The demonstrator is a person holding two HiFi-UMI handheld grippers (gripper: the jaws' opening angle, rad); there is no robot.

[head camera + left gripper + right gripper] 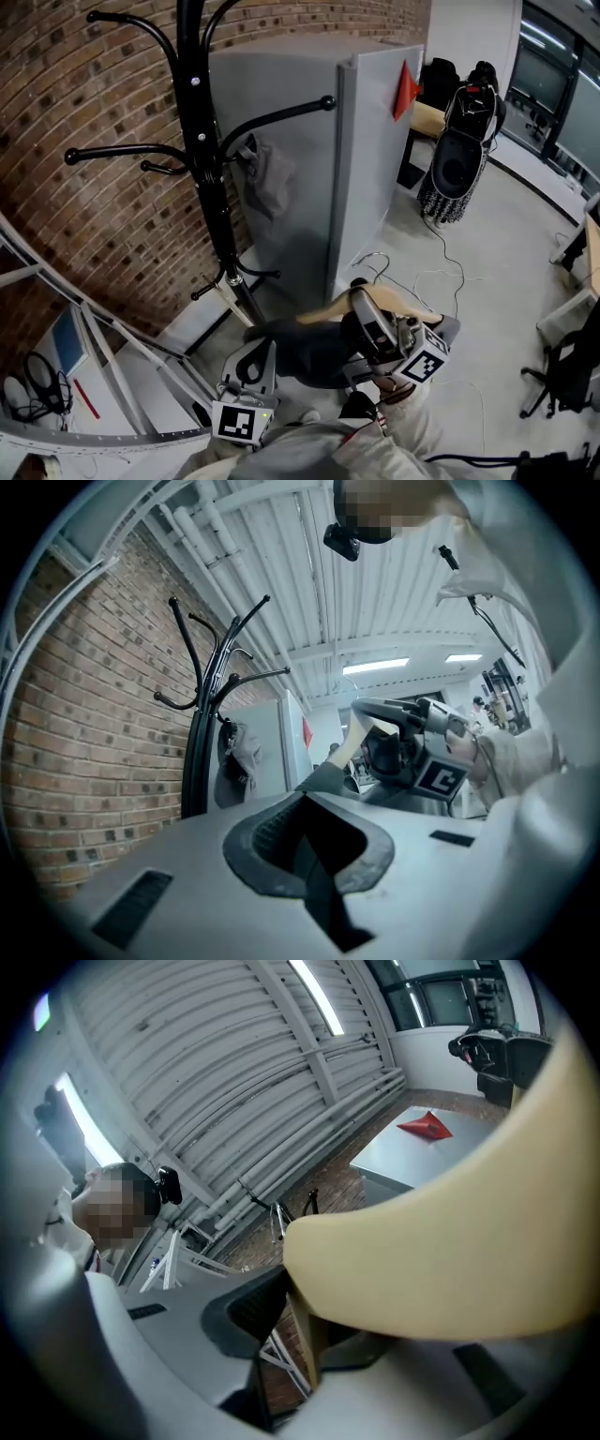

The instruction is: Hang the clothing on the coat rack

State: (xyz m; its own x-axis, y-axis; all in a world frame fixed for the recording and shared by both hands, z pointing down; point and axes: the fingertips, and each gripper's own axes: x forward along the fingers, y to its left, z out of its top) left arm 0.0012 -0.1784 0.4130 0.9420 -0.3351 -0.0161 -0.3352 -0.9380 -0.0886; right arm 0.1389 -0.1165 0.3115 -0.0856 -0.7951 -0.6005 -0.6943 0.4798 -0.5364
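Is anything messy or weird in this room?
A little. White cables lie loose and looped on the floor beside the grey cabinet, where feet could catch. A red paper shape sticks out from the cabinet's upper edge.

The head view looks steeply down from above onto the floor (487, 281), with the coat rack (202, 169), the grey cabinet (300, 159) and its red tag (405, 89) close ahead. The left gripper view sits low and faces level along its fingers (267, 832) toward the same coat rack (202, 724) and cabinet (267, 752), with the right gripper (375, 733) near. The right gripper view tilts up at the ceiling (216, 1063), hard against the hanger (450, 1260); the red tag (427, 1127) shows there too.
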